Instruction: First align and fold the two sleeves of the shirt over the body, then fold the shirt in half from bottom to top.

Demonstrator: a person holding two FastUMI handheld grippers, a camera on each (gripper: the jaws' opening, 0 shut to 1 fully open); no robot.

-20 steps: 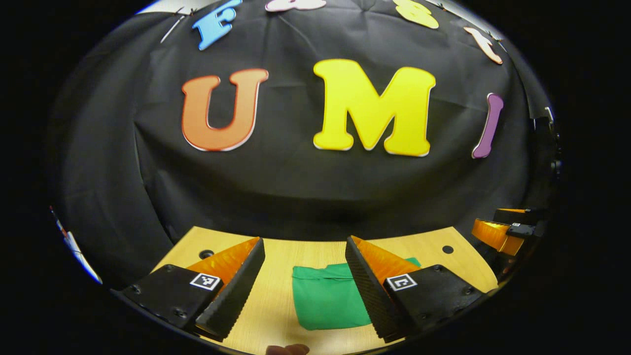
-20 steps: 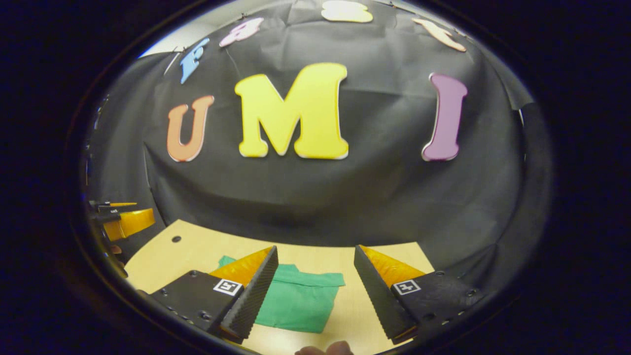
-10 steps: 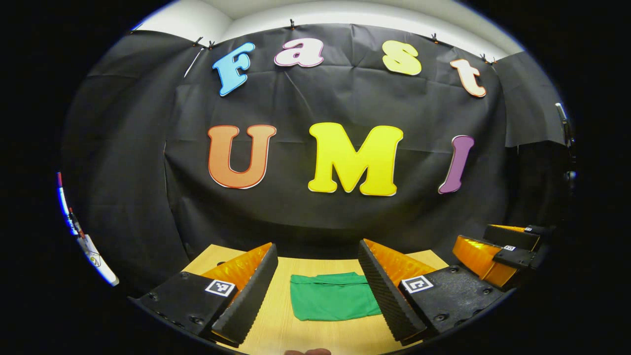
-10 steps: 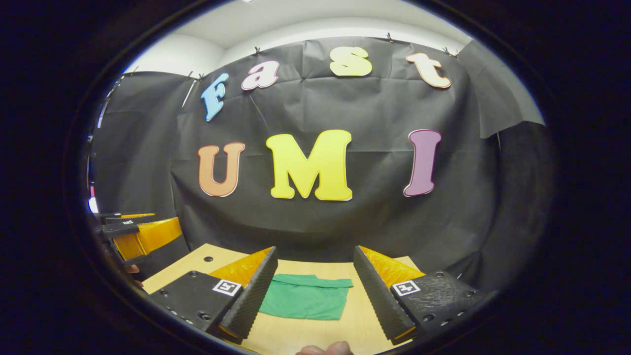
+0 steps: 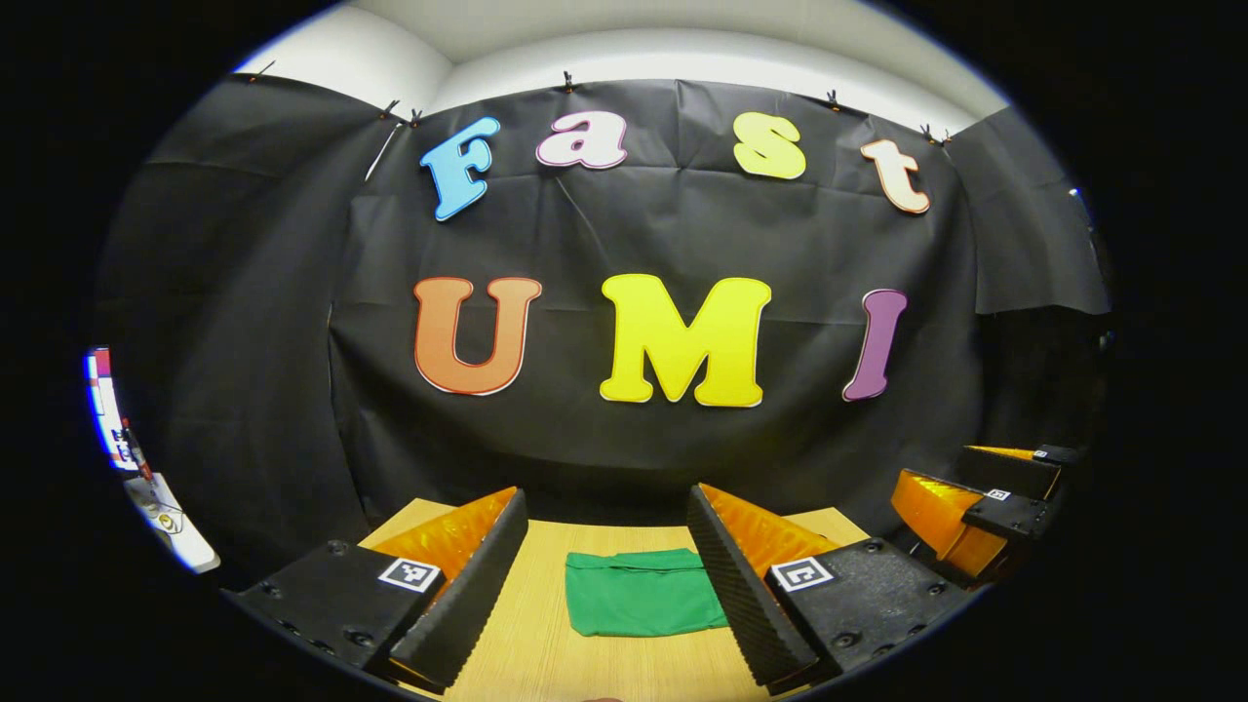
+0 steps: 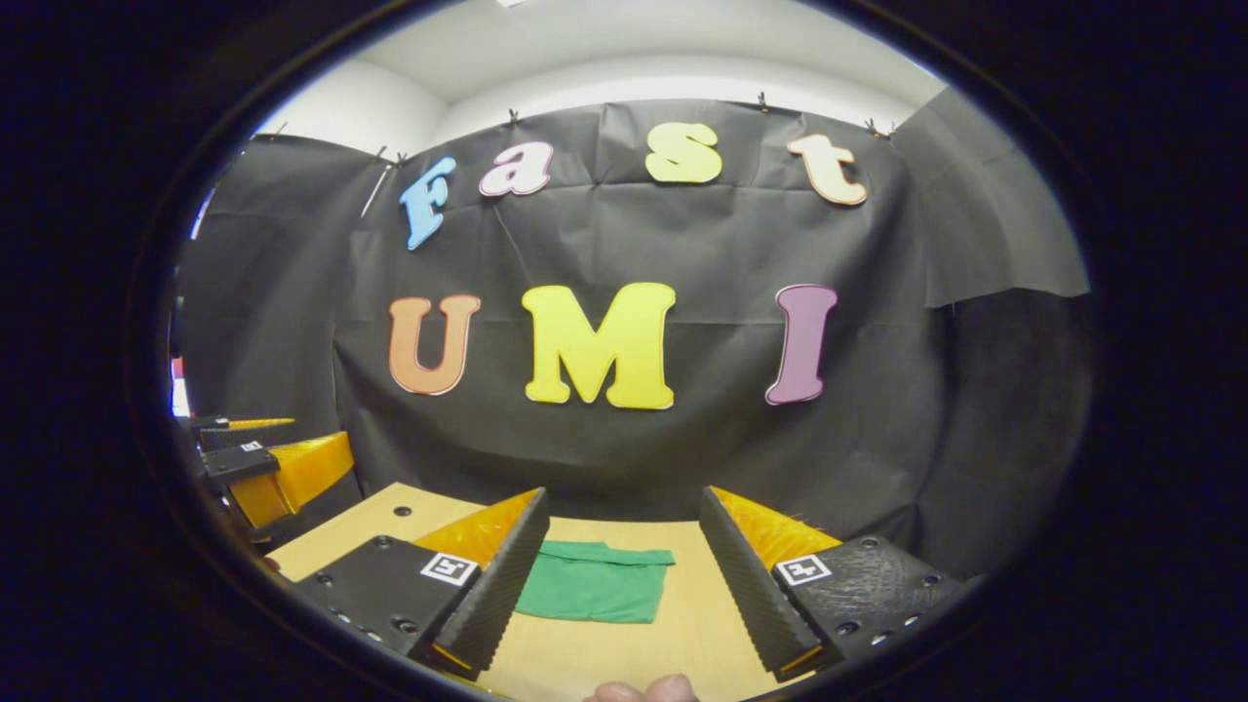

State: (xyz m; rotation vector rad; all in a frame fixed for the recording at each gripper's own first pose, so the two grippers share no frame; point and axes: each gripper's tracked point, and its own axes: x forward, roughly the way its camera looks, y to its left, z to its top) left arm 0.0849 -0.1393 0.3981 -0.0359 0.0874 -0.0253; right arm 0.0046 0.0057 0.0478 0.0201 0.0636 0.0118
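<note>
The green shirt (image 5: 639, 604) lies as a compact folded rectangle on the bench (image 5: 546, 653), so both the left claw (image 5: 604, 570) and right claw (image 6: 624, 575) hang spread and empty above it, the folding apparently complete.

The wooden table (image 5: 546, 673) has bare room on every side of the folded green shirt (image 5: 639, 604). Both grippers are held up off it with fingers wide apart, so nothing blocks the way down.
</note>
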